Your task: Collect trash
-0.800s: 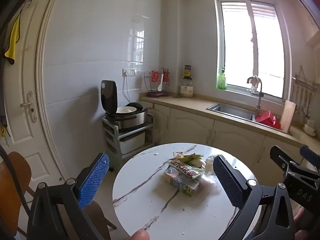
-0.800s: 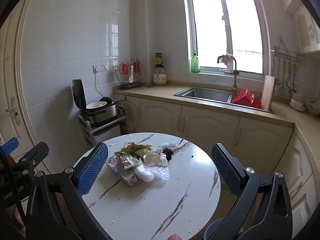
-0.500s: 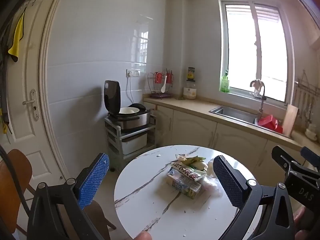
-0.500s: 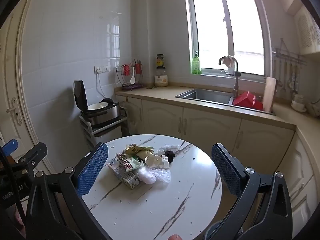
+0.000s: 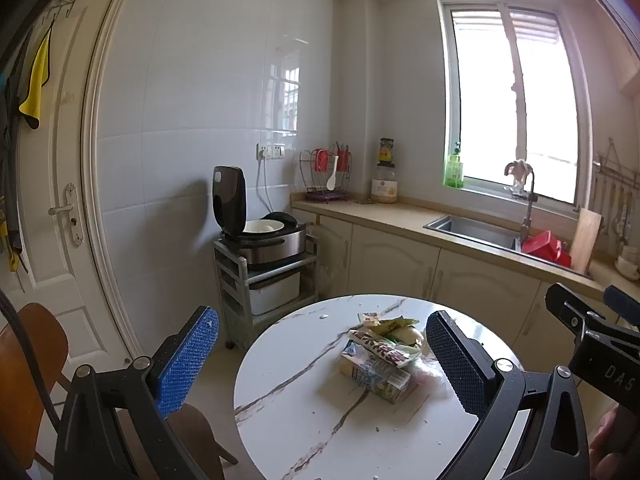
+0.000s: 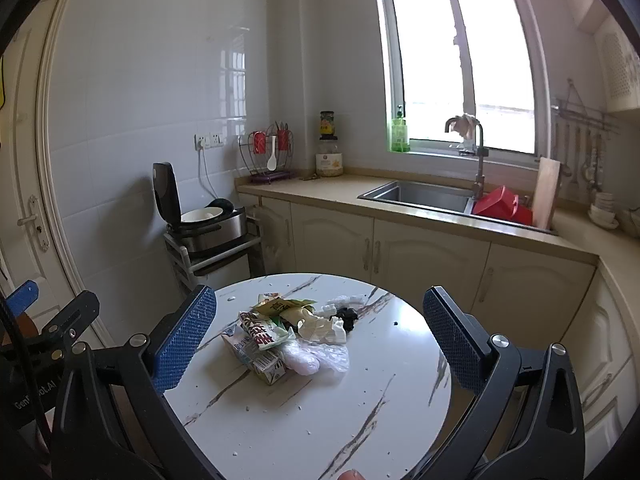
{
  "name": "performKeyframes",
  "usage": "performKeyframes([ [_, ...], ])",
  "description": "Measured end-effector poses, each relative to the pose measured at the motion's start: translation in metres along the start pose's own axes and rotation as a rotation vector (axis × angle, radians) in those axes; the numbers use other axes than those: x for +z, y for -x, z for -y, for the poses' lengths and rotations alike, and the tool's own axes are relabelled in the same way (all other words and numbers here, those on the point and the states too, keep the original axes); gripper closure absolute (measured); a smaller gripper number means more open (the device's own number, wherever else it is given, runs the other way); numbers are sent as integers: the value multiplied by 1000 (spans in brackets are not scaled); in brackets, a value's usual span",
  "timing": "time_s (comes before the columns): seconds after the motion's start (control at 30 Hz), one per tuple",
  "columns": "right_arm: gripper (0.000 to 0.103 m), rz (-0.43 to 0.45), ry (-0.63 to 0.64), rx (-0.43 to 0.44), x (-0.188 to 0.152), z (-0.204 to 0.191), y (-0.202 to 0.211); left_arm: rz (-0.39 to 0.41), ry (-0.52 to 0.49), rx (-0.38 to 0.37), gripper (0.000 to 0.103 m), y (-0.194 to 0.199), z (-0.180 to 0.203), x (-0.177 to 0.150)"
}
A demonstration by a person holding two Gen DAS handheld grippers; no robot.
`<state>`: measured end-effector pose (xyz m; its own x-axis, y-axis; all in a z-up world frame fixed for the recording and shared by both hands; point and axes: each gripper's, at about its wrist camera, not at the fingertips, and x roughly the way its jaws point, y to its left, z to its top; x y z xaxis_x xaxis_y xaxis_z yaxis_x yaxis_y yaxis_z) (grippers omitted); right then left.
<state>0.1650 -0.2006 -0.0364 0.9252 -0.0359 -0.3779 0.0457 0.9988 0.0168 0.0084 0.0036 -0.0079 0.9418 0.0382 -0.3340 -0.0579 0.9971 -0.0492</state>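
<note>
A heap of trash (image 6: 292,336) lies on the round white marble table (image 6: 320,420): a drink carton (image 6: 256,358), a red-and-white wrapper (image 6: 260,330), a green-yellow packet, crumpled white tissue (image 6: 322,328), clear plastic and something black. In the left wrist view the same trash (image 5: 380,360) sits toward the table's right side. My right gripper (image 6: 318,340) is wide open, held back from and above the heap. My left gripper (image 5: 320,364) is also wide open with nothing between its fingers, off the table's near left edge. Small crumbs dot the table.
A brown chair (image 5: 28,360) stands left of the table. A trolley with an open rice cooker (image 5: 256,236) is by the tiled wall. Behind run cream cabinets, a counter (image 6: 440,216) with sink, a red item and a cutting board. A white door (image 5: 60,200) is at left.
Both views have tilted slightly upward and eased back, so the table and trash sit lower in the frames. Both grippers stay wide open; the trash has not moved.
</note>
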Motion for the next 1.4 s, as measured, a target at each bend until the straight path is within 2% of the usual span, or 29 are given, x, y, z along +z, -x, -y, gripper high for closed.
performKeyframes([
  [0.4,0,-6,7,16,-4,-2,-16,-2,-5,0,0,-8,-3,0],
  [0.67,0,-40,4,18,-9,0,-32,-42,-6,-2,0,-34,-3,0],
  [1.03,0,-48,20,24,-8,-2,-48,-41,-20,-1,0,-53,0,4],
  [1.2,0,-67,31,25,-10,-4,-60,-75,-19,-2,0,-72,4,2],
  [1.4,0,-128,32,31,-21,3,-89,-158,-14,-4,1,-108,2,-4],
])
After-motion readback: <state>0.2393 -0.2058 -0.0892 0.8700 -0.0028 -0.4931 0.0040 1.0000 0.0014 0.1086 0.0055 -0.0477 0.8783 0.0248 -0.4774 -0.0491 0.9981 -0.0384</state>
